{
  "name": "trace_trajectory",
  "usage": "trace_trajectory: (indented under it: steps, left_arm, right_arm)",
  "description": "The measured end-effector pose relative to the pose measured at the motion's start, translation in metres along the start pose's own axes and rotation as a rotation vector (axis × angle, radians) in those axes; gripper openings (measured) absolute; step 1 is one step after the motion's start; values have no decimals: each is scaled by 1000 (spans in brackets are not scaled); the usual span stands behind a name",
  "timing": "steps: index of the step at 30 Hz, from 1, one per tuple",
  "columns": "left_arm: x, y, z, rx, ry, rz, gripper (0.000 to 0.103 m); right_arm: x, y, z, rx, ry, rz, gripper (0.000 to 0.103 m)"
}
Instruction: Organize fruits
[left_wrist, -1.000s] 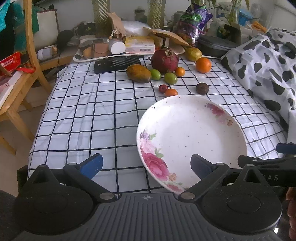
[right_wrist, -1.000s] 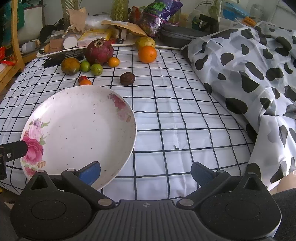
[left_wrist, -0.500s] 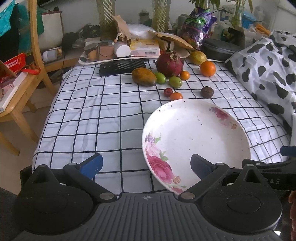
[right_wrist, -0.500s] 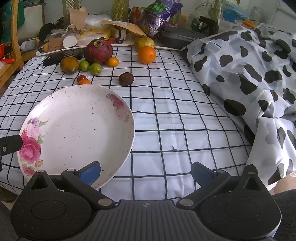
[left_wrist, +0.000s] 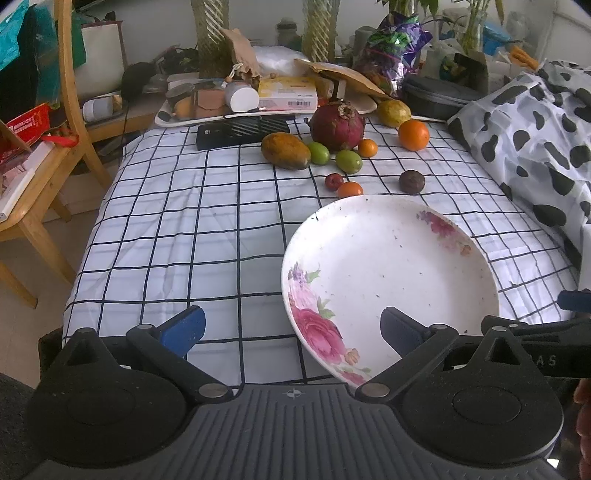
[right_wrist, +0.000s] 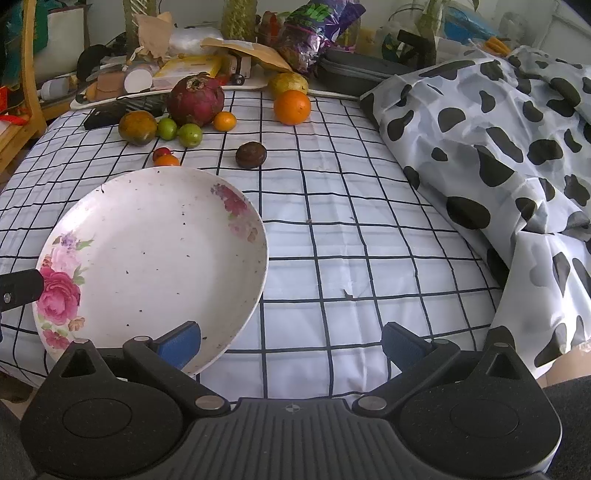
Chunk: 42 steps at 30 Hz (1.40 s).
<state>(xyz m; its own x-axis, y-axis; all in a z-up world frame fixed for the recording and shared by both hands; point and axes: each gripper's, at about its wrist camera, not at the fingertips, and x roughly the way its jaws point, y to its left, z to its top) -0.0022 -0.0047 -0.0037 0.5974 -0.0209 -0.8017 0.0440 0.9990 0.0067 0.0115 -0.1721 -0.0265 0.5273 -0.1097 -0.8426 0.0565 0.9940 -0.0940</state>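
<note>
Both units sit low at the near edge of the checked cloth (left_wrist: 207, 221), level, pointing twd the far edge: L gripper (left_wrist: 291, 328) w/ jaws spread wide, nothing between; R gripper (right_wrist: 291, 339) same, its left finger over the rim of the floral plate (right_wrist: 147, 251). Plate is empty, at the near edge. Fruit is grouped nr the far edge: pomegranate (left_wrist: 337, 125), orange (left_wrist: 413, 135), mango (left_wrist: 285, 150); open cloth left of the plate, spotted fabric (right_wrist: 498, 147) along the right edge.

The plate (left_wrist: 388, 266) lies nearest on the tablecloth (left_wrist: 184, 229), with the fruits (left_wrist: 336, 122) behind it.
</note>
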Motion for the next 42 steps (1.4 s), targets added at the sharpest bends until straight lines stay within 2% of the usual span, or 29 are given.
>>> trace_trajectory:
  steps: [18,26,34,39,42]
  left_arm:
    - [1,-1,-2,8,6,4,103]
    - [4,-3,-1,22,25,-4,103]
    - [3,-7,0,60,3,-29,103]
    - [-5,-5,3,61,-49,-58,103]
    - [-5,-4,9,64,-73,-63,103]
  right_arm:
    - [-1,-5,1,26,-9,8,103]
    - [-5,-9,2,27,-53,-8,103]
    - [-9,-17,6,41,-92,145,103]
    - [-8,-25,12,77,-99,238,103]
    - [-8,-33,18,107,-128,255,103]
